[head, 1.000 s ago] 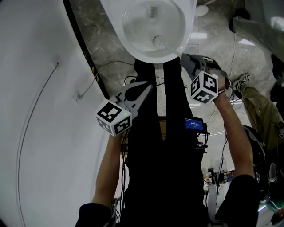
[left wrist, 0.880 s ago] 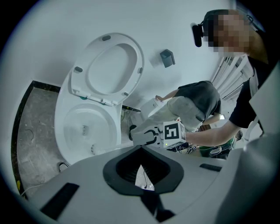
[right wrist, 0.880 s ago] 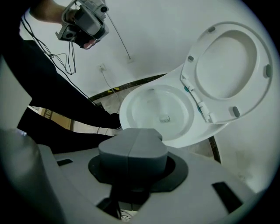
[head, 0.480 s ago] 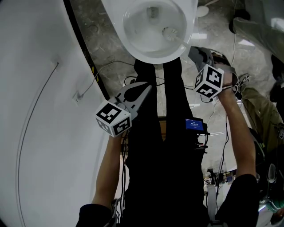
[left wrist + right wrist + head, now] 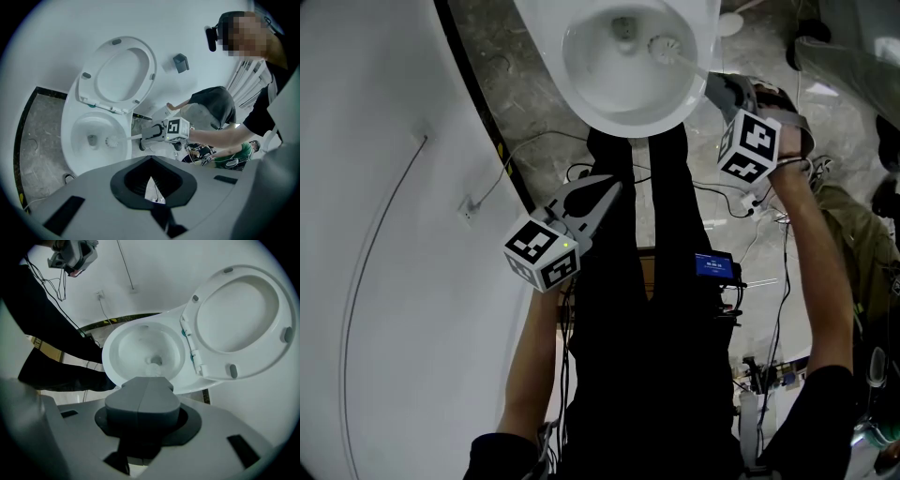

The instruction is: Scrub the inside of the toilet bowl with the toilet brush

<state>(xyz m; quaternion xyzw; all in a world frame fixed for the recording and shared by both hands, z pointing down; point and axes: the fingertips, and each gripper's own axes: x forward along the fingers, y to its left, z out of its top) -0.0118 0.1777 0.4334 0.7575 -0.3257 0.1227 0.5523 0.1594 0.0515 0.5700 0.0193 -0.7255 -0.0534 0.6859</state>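
White wall (image 5: pixel 375 234) and grey marbled floor (image 5: pixel 520 94) surround the toilet bowl (image 5: pixel 623 120). Its seat (image 5: pixel 117 70) is raised upright against the wall.

Right gripper (image 5: pixel 712 84): in its own view I read the two grey fingers (image 5: pixel 126 397) pressed flat together along a centre seam, clenched on the handle of the toilet brush (image 5: pixel 661 47). They cover the grasped stretch of handle. The left gripper view shows the slim white handle running straight out from those fingertips, over the rim and down into the bowl (image 5: pixel 70 154).

Toilet brush: all white, with a round bristled head (image 5: pixel 111 140) on a thin straight shaft. Just past the right fingertips I see the head (image 5: pixel 152 370) low inside the bowl (image 5: pixel 110 366), just beside the dark outlet (image 5: pixel 91 139). I cannot tell whether the bristles press on the porcelain.

Left gripper (image 5: pixel 614 185): its fingertips meet at a point with nothing between them (image 5: pixel 150 159). It hangs idle, well apart from the rim, which lies ahead of those fingers. Its marker cube (image 5: pixel 542 251) sits in front of my dark-clothed legs (image 5: pixel 647 309).
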